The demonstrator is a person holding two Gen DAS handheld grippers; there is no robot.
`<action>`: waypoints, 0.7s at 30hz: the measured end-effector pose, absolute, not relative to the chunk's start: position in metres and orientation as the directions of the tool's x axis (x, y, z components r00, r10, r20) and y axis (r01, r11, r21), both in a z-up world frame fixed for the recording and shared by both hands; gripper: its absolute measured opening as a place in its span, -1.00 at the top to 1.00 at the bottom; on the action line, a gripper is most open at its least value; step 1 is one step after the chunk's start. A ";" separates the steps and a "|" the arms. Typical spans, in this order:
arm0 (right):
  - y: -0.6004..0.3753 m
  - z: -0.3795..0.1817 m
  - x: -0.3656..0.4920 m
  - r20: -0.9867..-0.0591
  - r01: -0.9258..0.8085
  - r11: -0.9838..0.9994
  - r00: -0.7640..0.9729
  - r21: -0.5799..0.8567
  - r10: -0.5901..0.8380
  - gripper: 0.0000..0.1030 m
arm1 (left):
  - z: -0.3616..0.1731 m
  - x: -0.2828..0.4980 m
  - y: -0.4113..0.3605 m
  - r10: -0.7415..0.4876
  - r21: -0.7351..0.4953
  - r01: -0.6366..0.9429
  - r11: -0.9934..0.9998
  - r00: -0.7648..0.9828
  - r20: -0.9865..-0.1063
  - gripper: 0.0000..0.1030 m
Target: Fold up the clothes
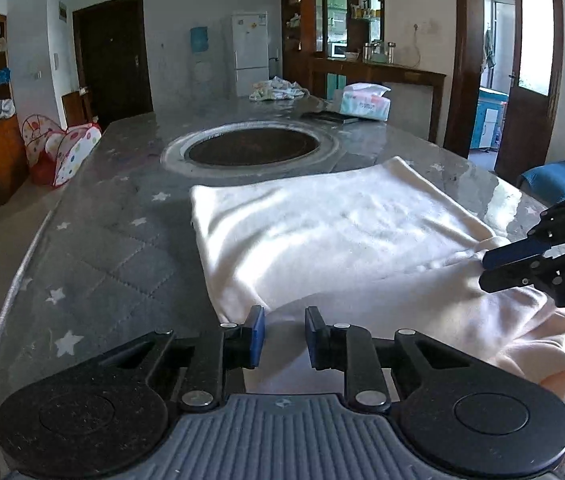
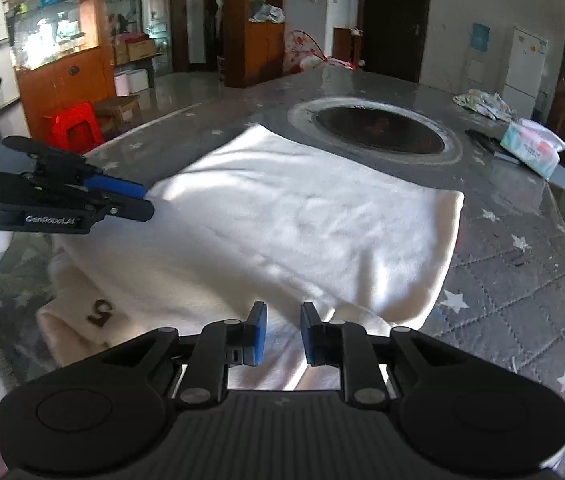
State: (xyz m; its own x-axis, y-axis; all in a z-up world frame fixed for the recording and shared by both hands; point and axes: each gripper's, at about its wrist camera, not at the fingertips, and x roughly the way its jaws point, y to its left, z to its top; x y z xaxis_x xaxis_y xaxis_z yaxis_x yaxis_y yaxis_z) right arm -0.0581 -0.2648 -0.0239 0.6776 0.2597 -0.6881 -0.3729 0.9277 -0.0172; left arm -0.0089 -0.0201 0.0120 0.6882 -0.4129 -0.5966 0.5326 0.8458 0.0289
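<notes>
Big round surface (image 1: 94,248) w/ a grey quilted star-print cover under clear plastic, dark round inset (image 1: 253,146) at its centre. Spread across the near half is the cream garment (image 1: 322,232): the far part lies flat and looks already doubled over, the near edge is bunched and hangs off the surface rim toward the person. In the right wrist view a brown "5" print (image 2: 100,313) shows on the loose near-left flap.

Far side, well apart from the work: tissue pack (image 1: 365,103), a dark flat item beside it, and a crumpled patterned cloth (image 1: 278,90).

Left tool (image 1: 284,338) hovers over the near edge of the garment, blue pads spread a little, nothing between them. Right tool (image 2: 283,334) likewise: pads slightly apart above a raised crease near the hem, no cloth pinched. In the left wrist view the right tool comes in from the right, tips over the cloth; whether they touch it I can't tell.

Risks, as I judge them:
- narrow gap on both tools, so a thick bunched hem may not slide in; pads could push the fabric instead of taking it
- grabbing only the top layer would peel the flat fold open
- plastic cover looks slick, so a one-sided pull could drag the whole garment askew
- overhanging part is heavy enough to slide off toward the person if left loose
</notes>
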 end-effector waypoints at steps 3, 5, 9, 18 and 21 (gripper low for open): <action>-0.262 -0.025 -0.066 -0.695 -0.401 0.916 0.667 -0.028 0.270 0.54 | 0.018 -0.022 -0.018 -0.437 0.036 0.562 0.827 0.680 -0.589 0.52; -0.259 -0.026 -0.071 -0.699 -0.419 0.907 0.659 -0.036 0.277 0.54 | 0.020 -0.033 -0.018 -0.452 0.046 0.586 0.809 0.669 -0.591 0.52; -0.259 -0.030 -0.080 -0.704 -0.431 0.901 0.657 -0.056 0.270 0.53 | 0.020 -0.059 -0.016 -0.461 0.095 0.631 0.770 0.653 -0.601 0.47; -0.265 -0.018 -0.102 -0.703 -0.449 0.887 0.665 -0.107 0.252 0.40 | 0.011 -0.108 -0.018 -0.492 0.262 0.738 0.621 0.628 -0.603 0.18; -0.265 -0.015 -0.111 -0.705 -0.462 0.877 0.665 -0.131 0.245 0.38 | 0.005 -0.113 -0.025 -0.506 0.282 0.752 0.596 0.624 -0.595 0.18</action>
